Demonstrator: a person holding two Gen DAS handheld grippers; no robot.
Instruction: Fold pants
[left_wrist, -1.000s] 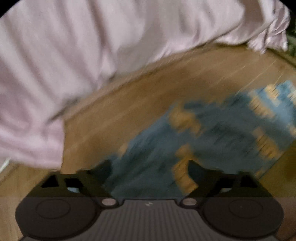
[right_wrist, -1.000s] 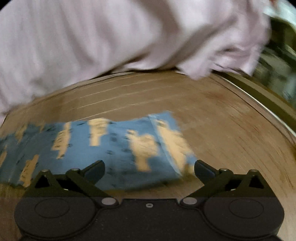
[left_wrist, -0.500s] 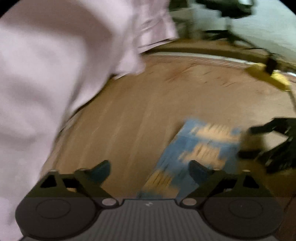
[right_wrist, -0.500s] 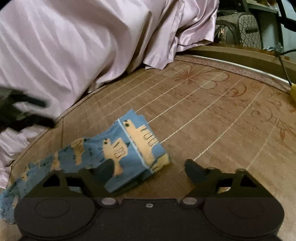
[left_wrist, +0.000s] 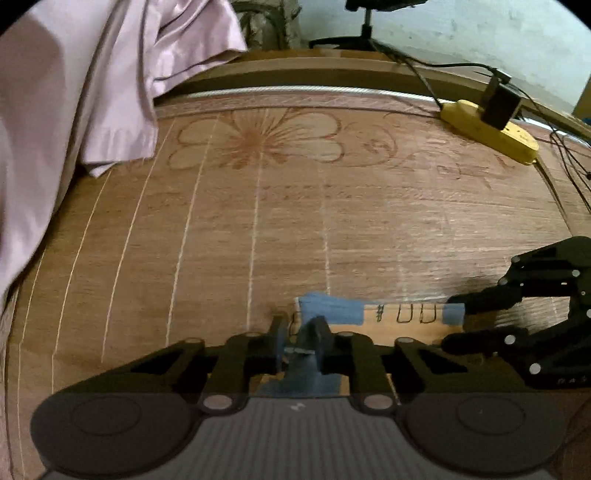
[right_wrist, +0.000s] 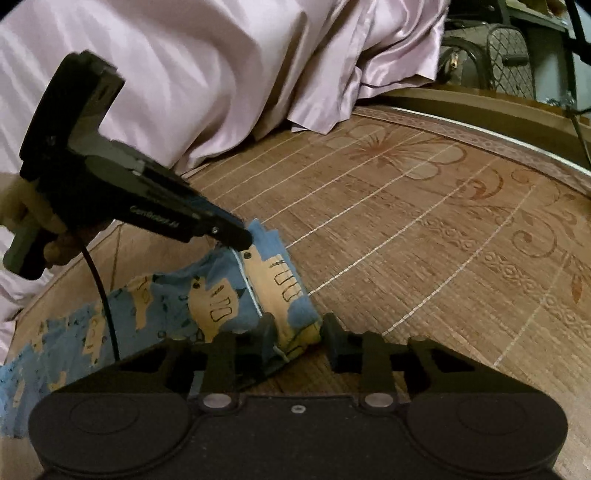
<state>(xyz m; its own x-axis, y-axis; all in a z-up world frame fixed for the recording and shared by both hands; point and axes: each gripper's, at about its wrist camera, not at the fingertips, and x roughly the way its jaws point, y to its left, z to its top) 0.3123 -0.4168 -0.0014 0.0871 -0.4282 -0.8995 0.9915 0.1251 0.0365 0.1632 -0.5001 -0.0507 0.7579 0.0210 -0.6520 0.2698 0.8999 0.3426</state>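
Note:
Blue pants (right_wrist: 166, 314) printed with tan animals lie partly folded on a brown woven mat (right_wrist: 424, 240), trailing off to the left. My right gripper (right_wrist: 299, 332) is shut on the near corner of the folded end. My left gripper (right_wrist: 242, 240), held by a hand (right_wrist: 29, 214), pinches the far corner of that same end. In the left wrist view, the left gripper (left_wrist: 299, 345) is shut on blue cloth of the pants (left_wrist: 340, 310). The right gripper (left_wrist: 456, 321) clamps the other corner at the right.
A lilac satin sheet (right_wrist: 221, 74) is heaped along the left and back of the mat. A yellow power strip (left_wrist: 487, 133) with a black plug and cables lies at the far right edge. A patterned bag (right_wrist: 509, 62) stands beyond the mat.
Both grippers were open above the pants; each has come down and shut on a corner of the folded end. The left gripper swung round from the sheet to face along the mat.

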